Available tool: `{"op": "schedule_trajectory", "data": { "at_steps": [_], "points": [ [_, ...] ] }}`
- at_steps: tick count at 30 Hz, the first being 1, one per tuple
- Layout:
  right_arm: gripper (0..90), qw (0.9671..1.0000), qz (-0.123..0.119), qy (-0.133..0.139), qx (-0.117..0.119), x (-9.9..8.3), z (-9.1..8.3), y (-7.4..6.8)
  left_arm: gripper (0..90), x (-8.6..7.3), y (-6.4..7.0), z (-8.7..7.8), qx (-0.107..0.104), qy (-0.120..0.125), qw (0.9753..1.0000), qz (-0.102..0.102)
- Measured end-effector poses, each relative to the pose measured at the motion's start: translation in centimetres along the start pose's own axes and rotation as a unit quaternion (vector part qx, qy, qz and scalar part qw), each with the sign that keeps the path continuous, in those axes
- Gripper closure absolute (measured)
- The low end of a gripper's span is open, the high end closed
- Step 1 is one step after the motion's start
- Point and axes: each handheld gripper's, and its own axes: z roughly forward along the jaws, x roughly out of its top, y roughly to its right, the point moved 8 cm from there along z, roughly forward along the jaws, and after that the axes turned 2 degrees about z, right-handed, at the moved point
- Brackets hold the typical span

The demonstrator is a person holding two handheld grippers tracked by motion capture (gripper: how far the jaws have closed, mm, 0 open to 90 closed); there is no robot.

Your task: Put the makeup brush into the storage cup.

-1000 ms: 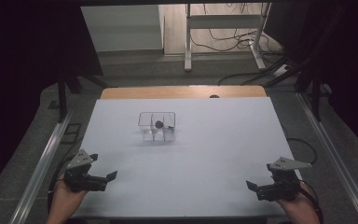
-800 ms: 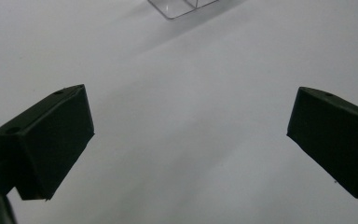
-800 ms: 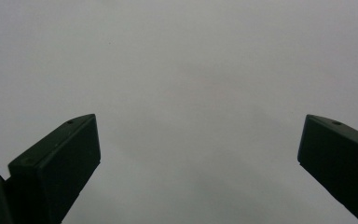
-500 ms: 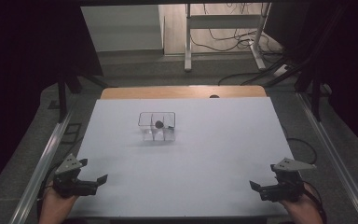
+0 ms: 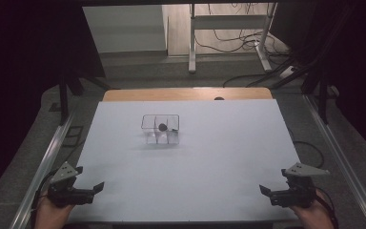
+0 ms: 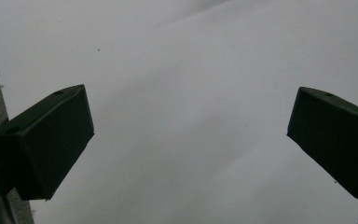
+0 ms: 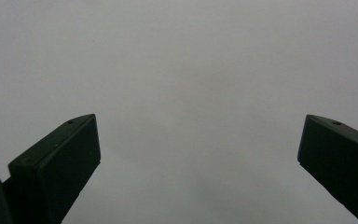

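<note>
— White tabletop [image 5: 219, 157] under dim light; what's out there?

— One clear bin [image 5: 160, 129], upper centre of the frame, a dark ball [image 5: 162, 127] in its middle cell.

— And my grippers?

— Left gripper [image 5: 88, 190] lower left, right gripper [image 5: 268, 192] lower right, both with jaws wide, holding nothing.

— Which is closer?

— I judge the left: the bin lies up and right of it, well apart.
</note>
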Motion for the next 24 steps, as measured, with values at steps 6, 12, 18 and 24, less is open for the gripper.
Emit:
{"op": "schedule_trajectory", "data": {
  "at_steps": [6, 12, 18, 24],
  "points": [
    [0.0, 1.0, 0.004, 0.001, -0.003, -0.2, -0.3, 0.3, 0.7, -0.6, -0.2, -0.3, 0.006, -0.006, 1.0, -0.002],
    [0.0, 0.9999, 0.006, 0.003, -0.007, -0.4, -0.5, 0.5, 0.7, -1.1, -0.4, -0.6, 0.01, -0.006, 0.9999, -0.008],
    [0.0, 0.9999, 0.011, 0.005, -0.011, -0.6, -0.7, 0.9, 0.6, -1.5, -0.6, -0.9, 0.013, -0.006, 0.9998, -0.012],
    [0.0, 0.9998, 0.015, 0.008, -0.013, -0.8, -1.0, 1.1, 0.5, -1.9, -0.7, -1.2, 0.013, -0.001, 0.9997, -0.019]
  ]
}}
